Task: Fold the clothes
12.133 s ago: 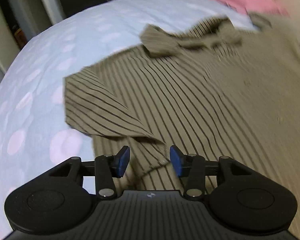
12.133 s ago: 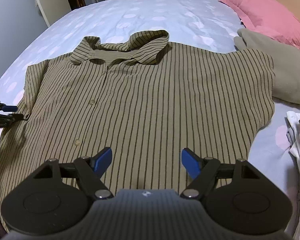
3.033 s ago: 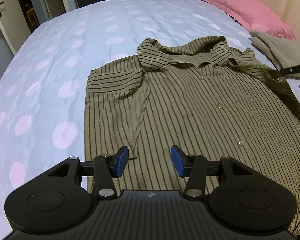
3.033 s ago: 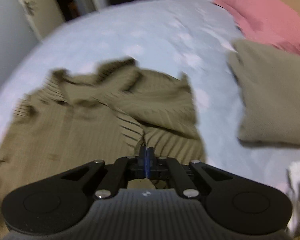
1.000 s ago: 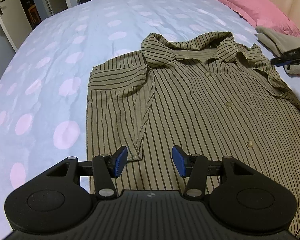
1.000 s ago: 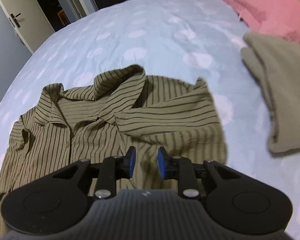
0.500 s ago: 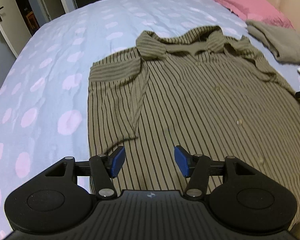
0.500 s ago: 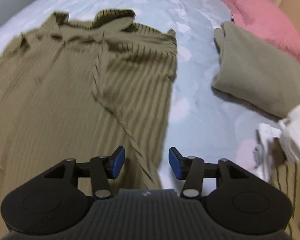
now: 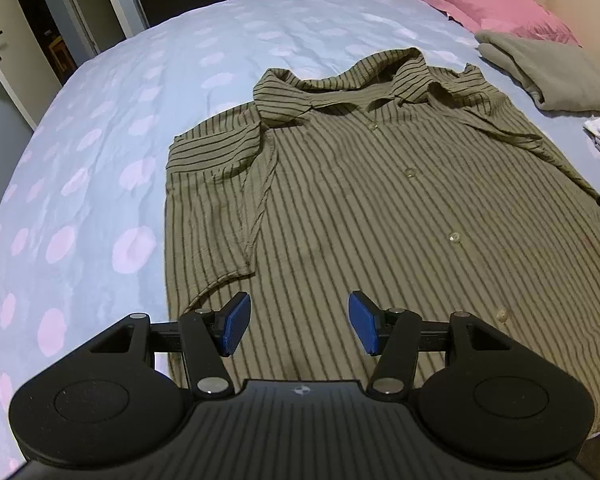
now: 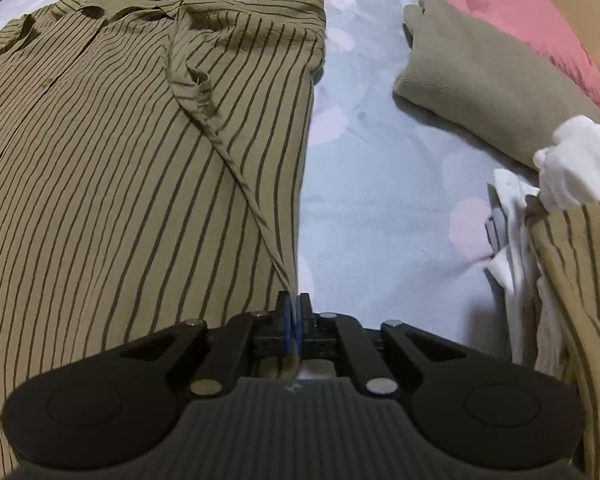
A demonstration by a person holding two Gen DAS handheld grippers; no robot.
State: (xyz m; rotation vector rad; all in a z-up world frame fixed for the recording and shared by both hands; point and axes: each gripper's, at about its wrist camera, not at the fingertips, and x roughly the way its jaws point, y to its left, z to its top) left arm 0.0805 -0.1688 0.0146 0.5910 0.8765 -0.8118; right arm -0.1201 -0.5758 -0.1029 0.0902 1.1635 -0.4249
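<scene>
Half a second before, the right gripper had hovered with its fingers spread above the shirt's right side edge; now those fingers were pressed together, pinching that edge of the striped button-up shirt. The shirt lay front up on the polka-dot bed, collar towards the pink pillow, with both short sleeves already turned in over the chest. The left gripper had backed a little towards the hem and hung over the lower left part of the shirt, fingers spread and holding nothing. This looked like the start of folding the right side panel inward. A folded olive garment and a white heap lay near the bed's right edge.
</scene>
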